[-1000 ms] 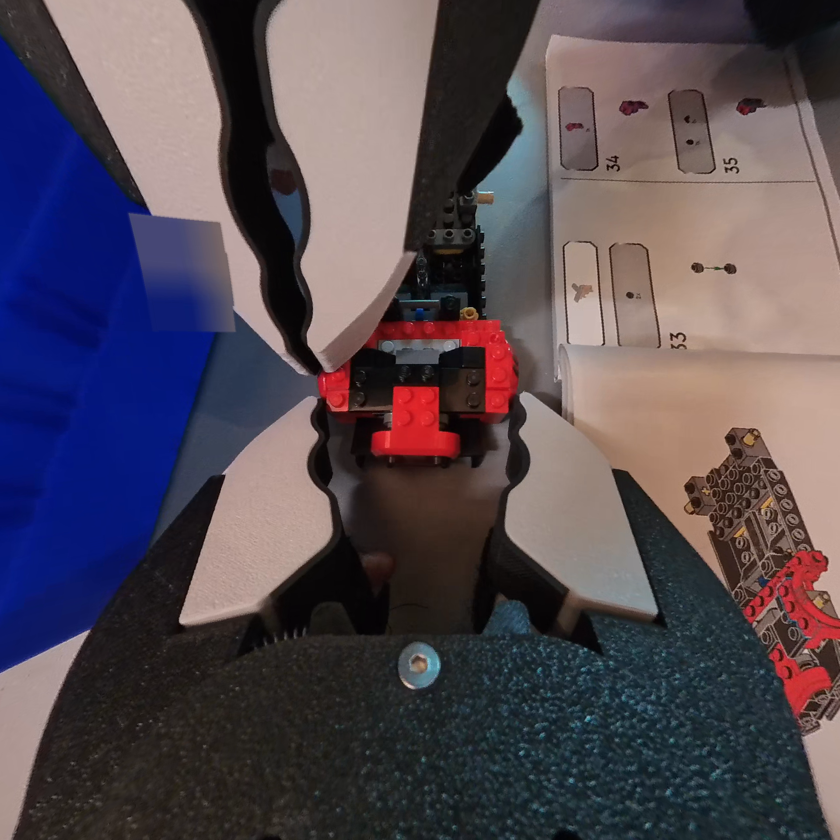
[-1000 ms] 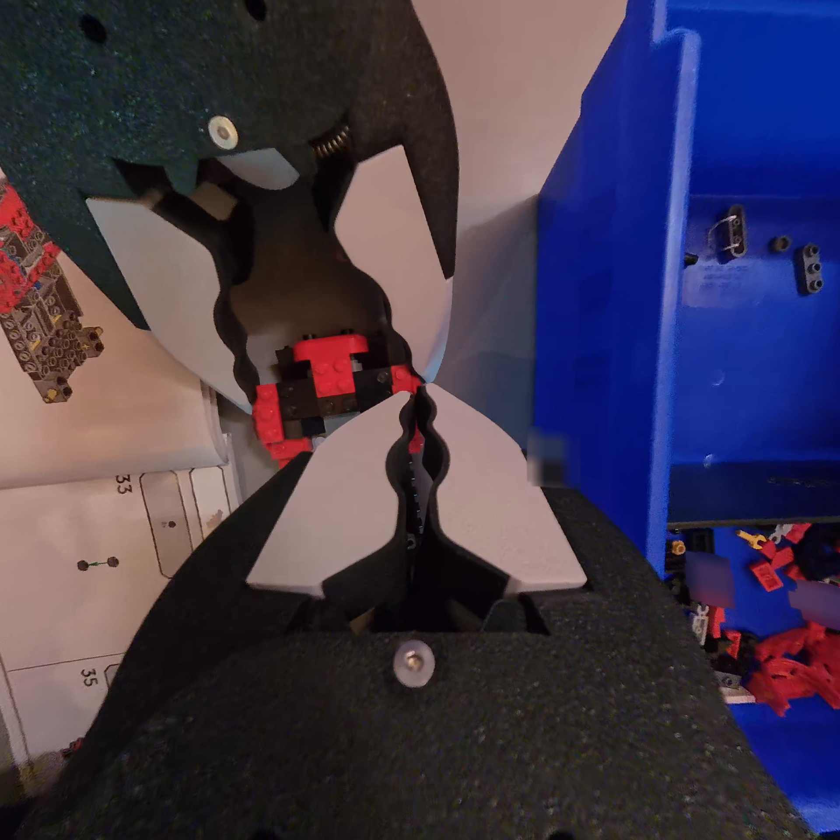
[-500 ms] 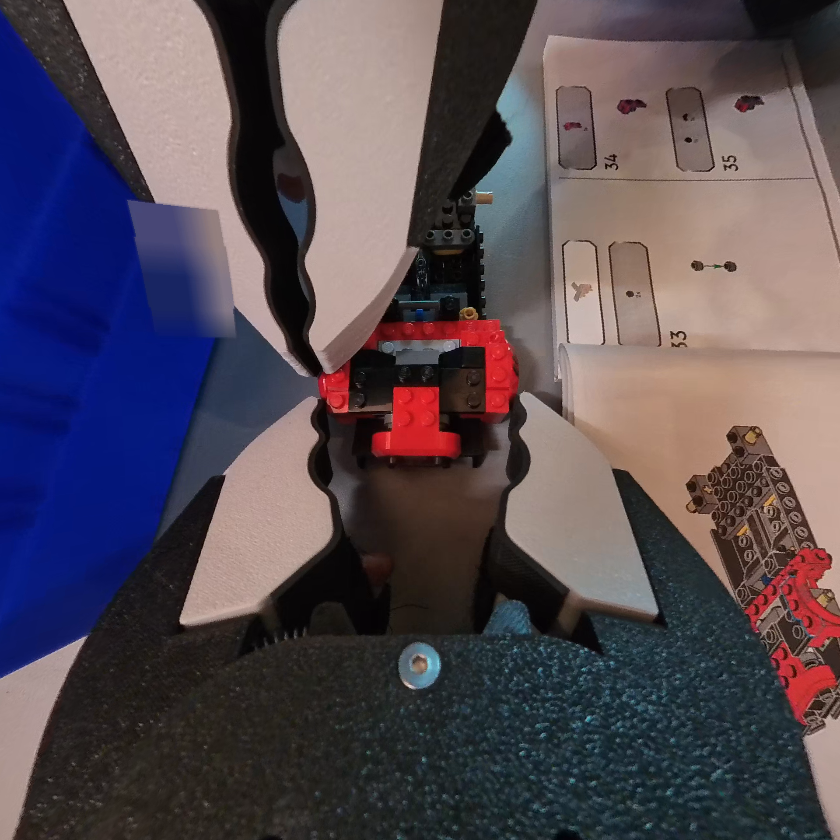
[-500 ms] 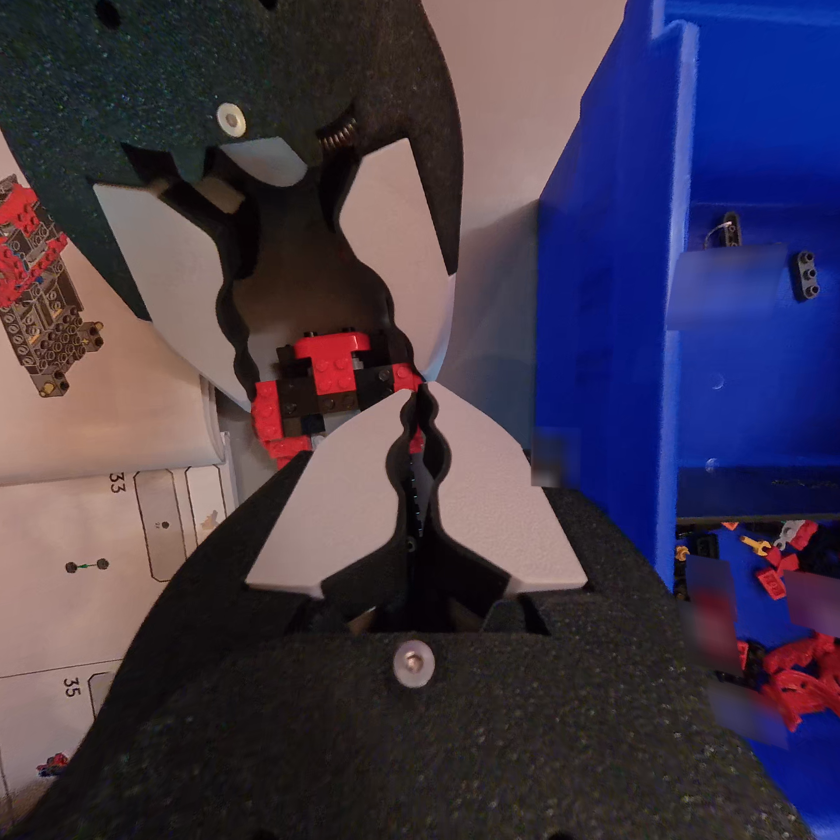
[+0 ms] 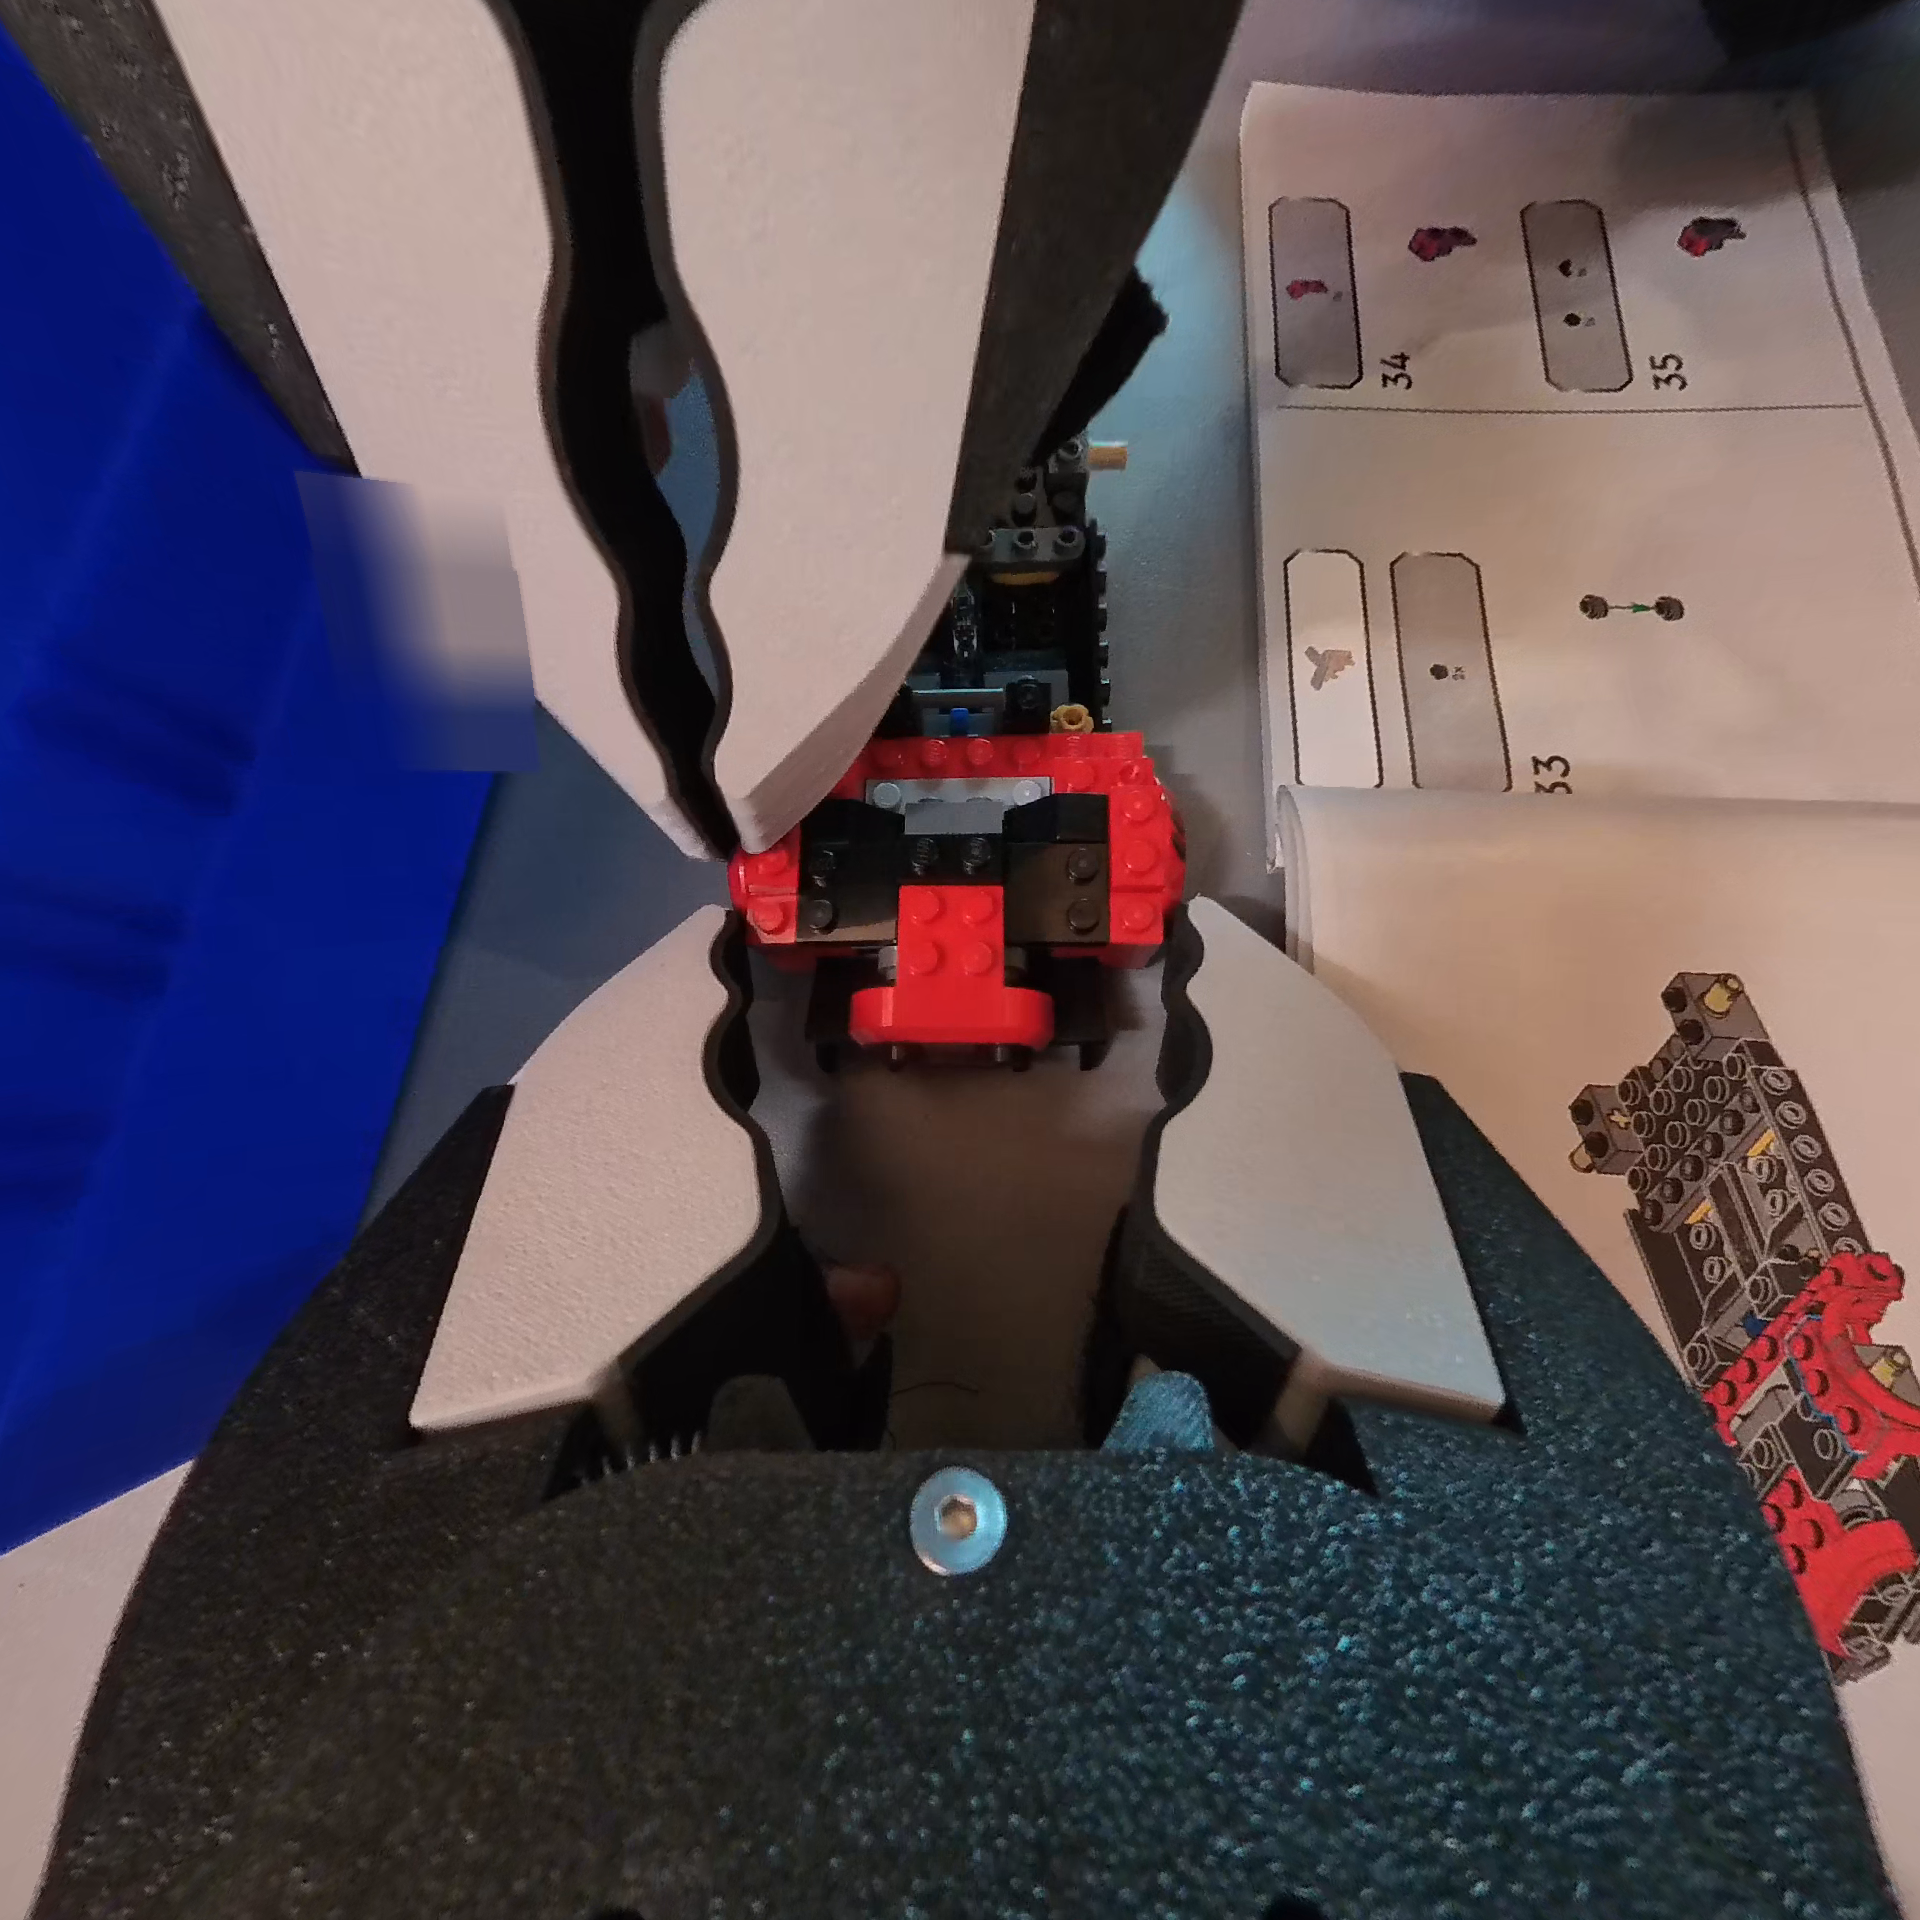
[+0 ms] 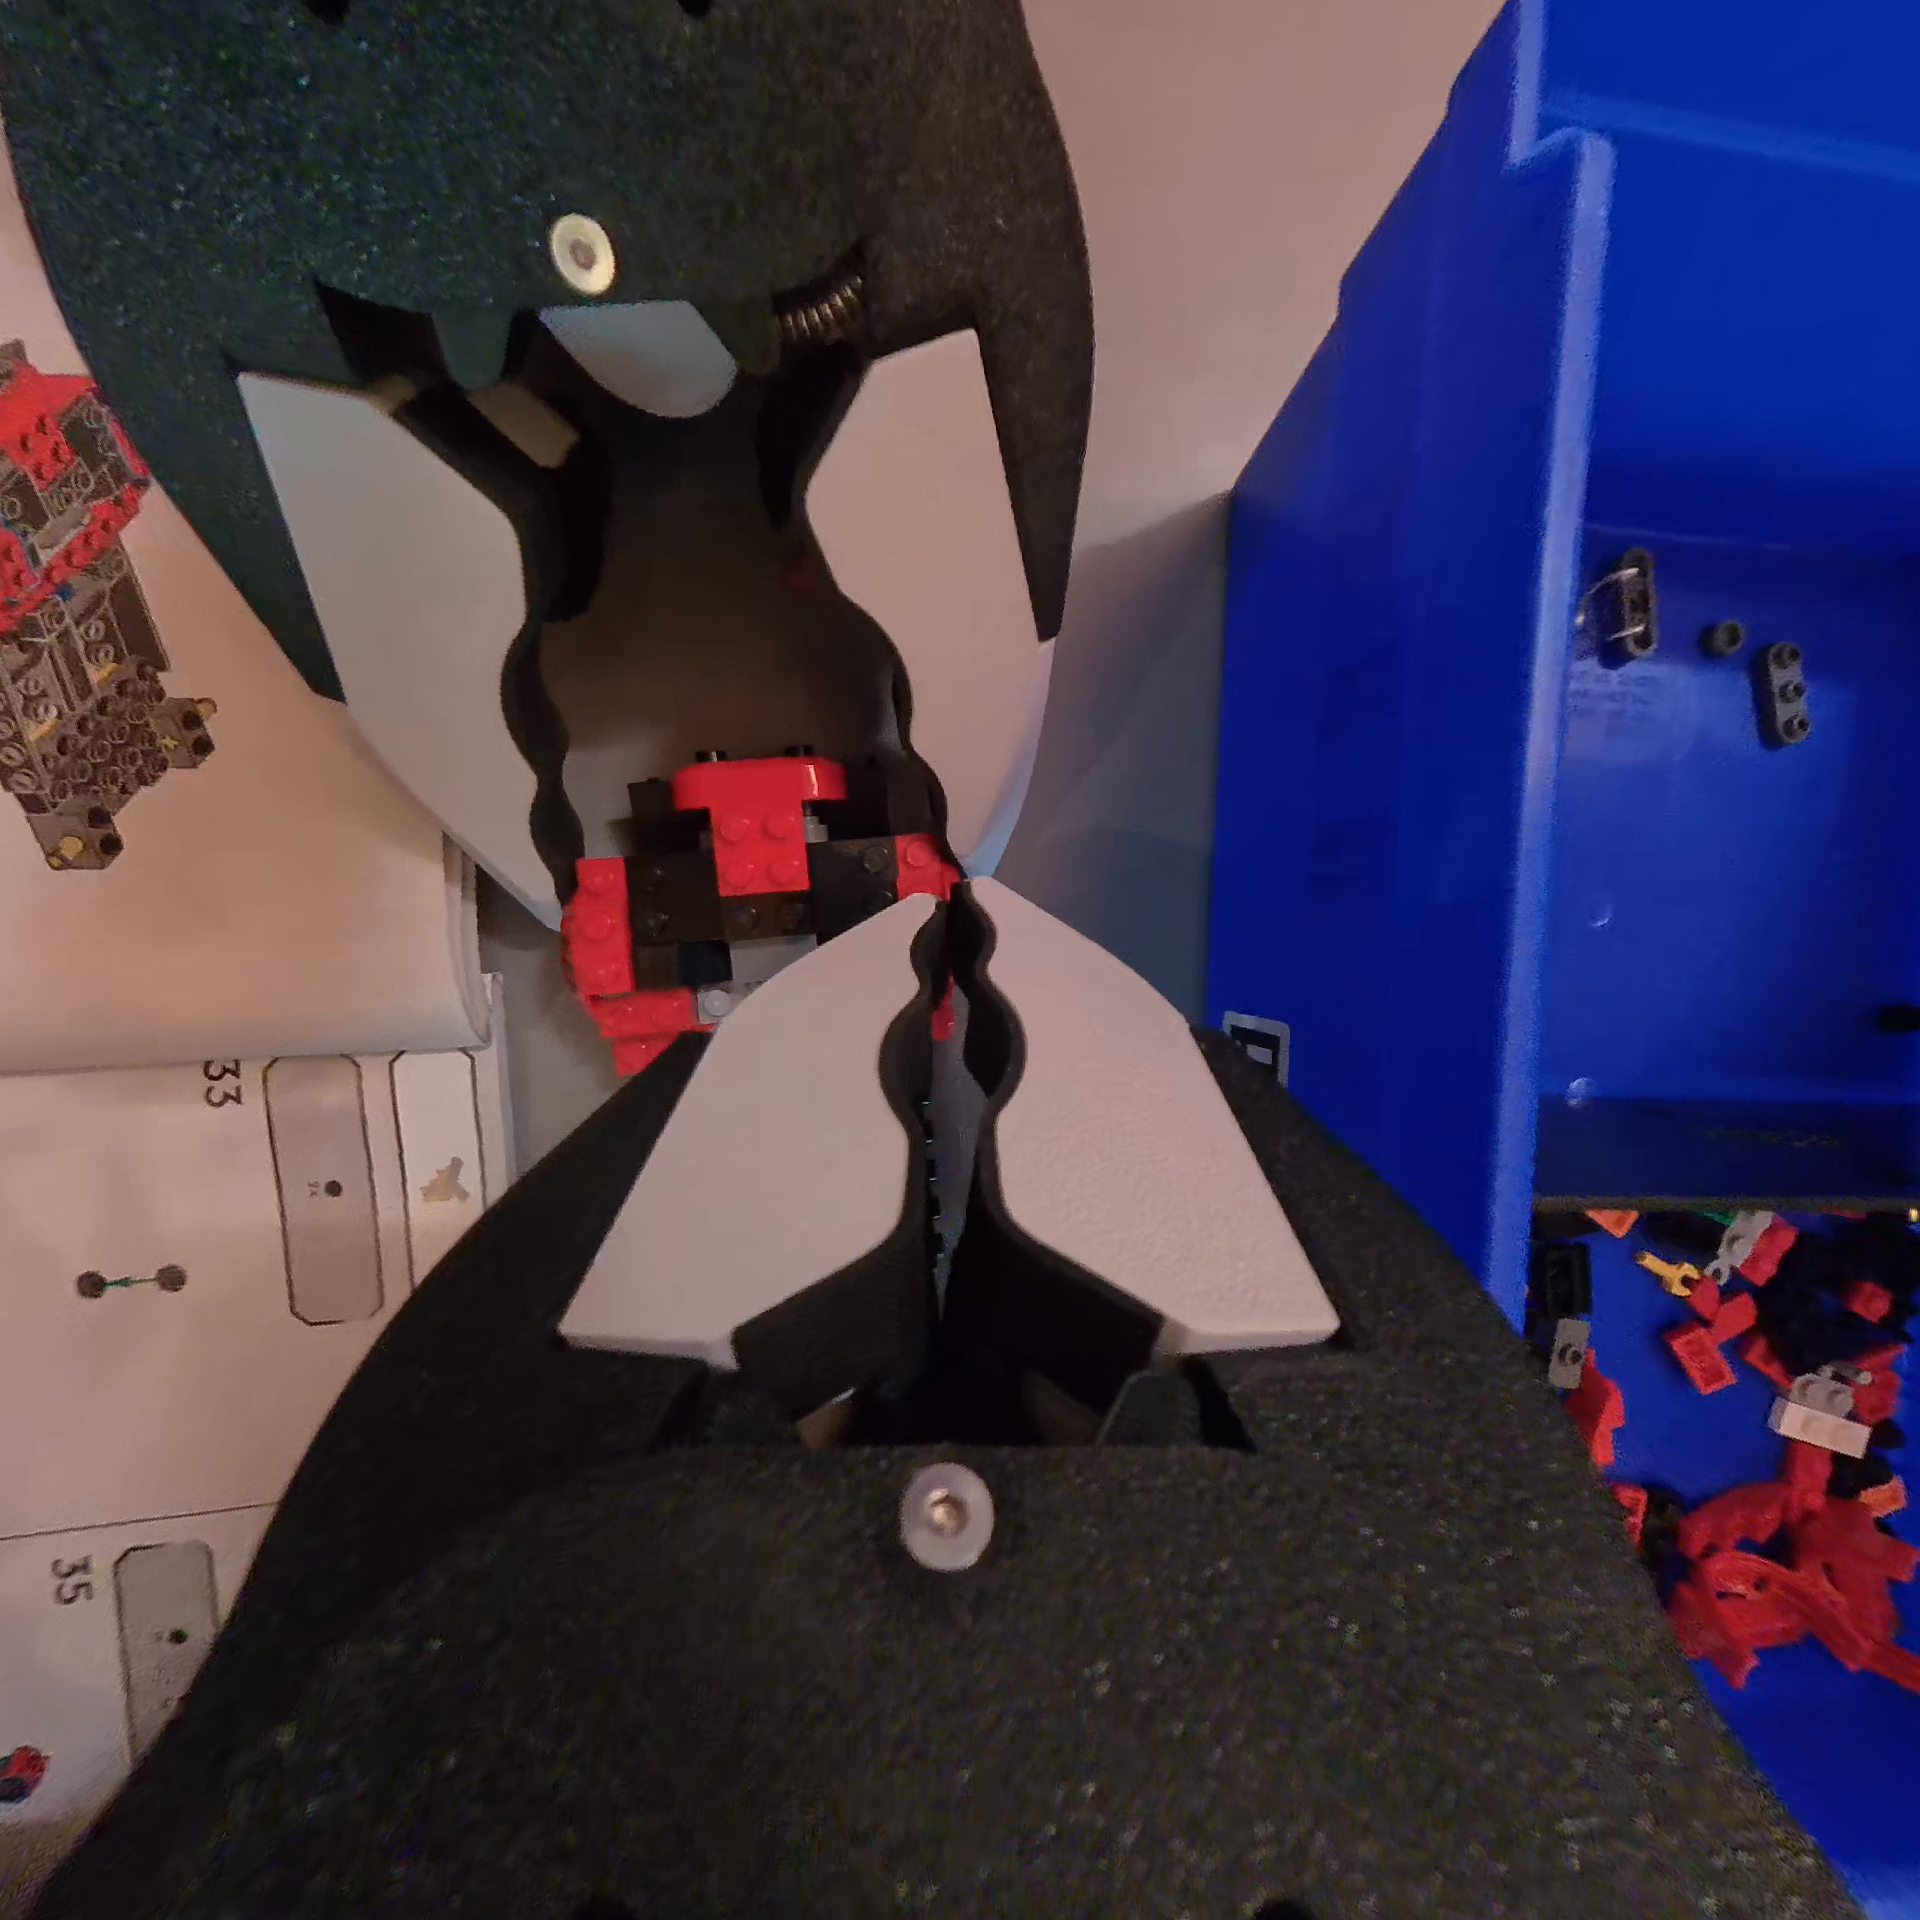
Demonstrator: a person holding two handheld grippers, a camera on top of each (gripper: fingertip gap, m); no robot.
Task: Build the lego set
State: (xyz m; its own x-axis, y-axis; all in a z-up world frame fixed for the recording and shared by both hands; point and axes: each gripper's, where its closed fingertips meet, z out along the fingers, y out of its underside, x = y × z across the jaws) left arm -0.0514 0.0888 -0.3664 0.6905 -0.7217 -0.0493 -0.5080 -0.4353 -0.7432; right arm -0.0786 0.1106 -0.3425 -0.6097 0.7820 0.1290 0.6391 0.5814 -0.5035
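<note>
While studded red-and-black, model (image 5: 961,883) (apparently vehicle-shaped) bears grey centre.

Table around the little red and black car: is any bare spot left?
Only a grey table strip between the blue plastic bin and red-and-black brick car. The open paper instruction booklet and both sets of fingers crowd elsewhere.

Pale grey tabletop (image 5: 582,852), warm dim light; blue bin (image 6: 1403,727) at its side.
</note>
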